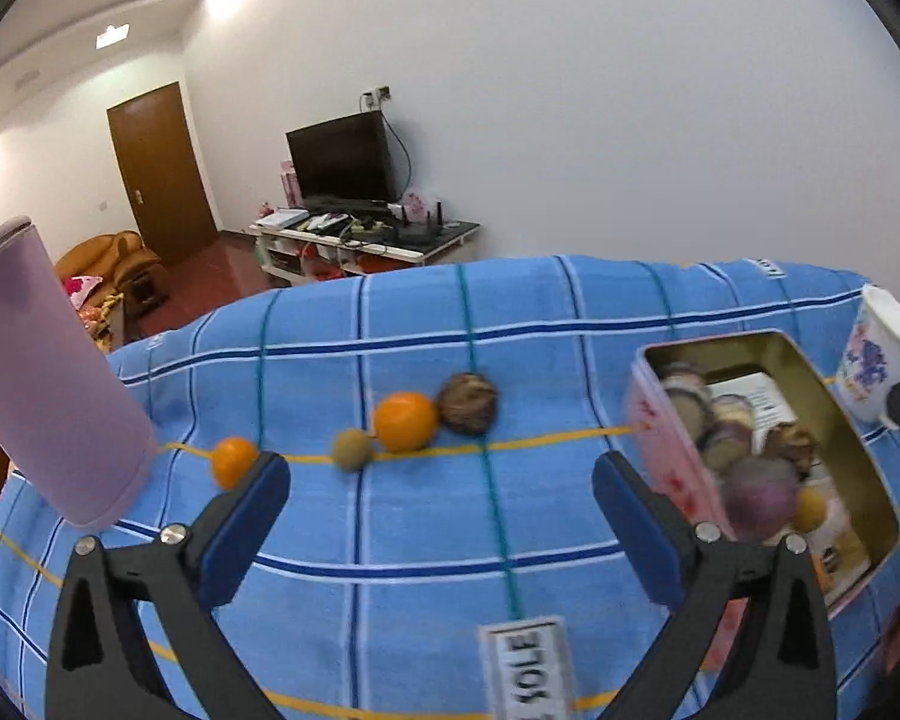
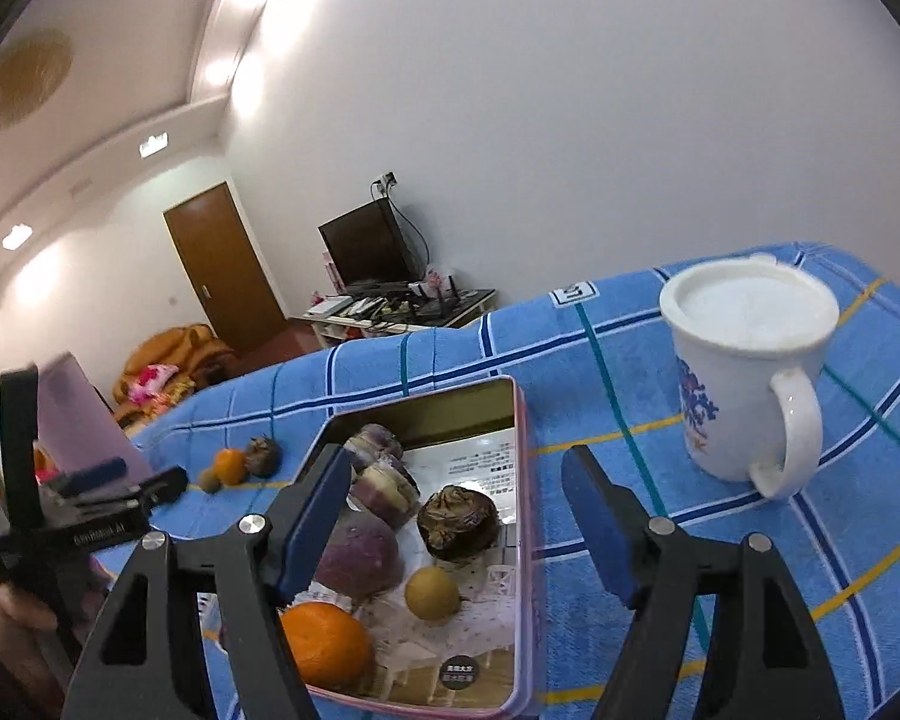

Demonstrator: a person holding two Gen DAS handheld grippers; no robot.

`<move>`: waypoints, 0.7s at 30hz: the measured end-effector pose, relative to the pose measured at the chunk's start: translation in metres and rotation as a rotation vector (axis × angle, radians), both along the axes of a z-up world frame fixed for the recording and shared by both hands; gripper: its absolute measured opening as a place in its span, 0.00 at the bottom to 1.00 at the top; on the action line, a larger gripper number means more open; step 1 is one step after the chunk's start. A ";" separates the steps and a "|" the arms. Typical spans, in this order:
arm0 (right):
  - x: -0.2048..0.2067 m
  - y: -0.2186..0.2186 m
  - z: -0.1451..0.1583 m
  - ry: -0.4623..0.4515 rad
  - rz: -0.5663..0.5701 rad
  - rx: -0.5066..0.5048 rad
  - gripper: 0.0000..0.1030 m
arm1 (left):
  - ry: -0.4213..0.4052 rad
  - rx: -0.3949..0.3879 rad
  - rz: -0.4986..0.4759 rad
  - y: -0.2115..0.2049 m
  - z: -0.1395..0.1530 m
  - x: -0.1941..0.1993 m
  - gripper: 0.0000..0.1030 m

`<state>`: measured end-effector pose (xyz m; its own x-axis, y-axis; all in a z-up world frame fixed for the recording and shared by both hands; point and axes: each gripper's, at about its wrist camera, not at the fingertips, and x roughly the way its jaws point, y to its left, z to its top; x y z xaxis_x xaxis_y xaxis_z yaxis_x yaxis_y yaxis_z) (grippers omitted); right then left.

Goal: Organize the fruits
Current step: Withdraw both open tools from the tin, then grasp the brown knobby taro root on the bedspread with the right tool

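Both tongs (image 1: 441, 516) (image 2: 456, 516) gaping, tilted down

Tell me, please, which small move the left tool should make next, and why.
Probably move the left tool forward toward the large orange and close on it. Its jaws stand wide open and empty. Four fruits are not yet in the tin box: that orange, a small orange, a greenish fruit and a dark brown fruit. The large orange lies almost straight ahead.

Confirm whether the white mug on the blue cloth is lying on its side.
No, the white mug stands upright on the blue cloth, lid on top, beside the tin.
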<state>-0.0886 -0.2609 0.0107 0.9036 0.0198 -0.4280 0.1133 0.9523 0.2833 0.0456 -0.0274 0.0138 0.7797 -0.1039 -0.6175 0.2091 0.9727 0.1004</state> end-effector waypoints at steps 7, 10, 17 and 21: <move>-0.003 0.010 -0.004 0.009 -0.048 -0.022 0.72 | -0.021 0.035 0.026 0.027 -0.012 0.012 1.00; -0.002 0.023 0.000 -0.006 -0.051 -0.063 0.72 | -0.033 0.033 0.036 0.034 -0.013 0.018 1.00; 0.017 0.061 0.007 0.020 -0.010 -0.064 0.53 | -0.051 0.004 0.060 0.057 -0.016 0.020 1.00; 0.039 0.090 0.008 0.055 0.037 -0.062 0.44 | -0.050 -0.012 0.090 0.073 -0.014 0.024 1.00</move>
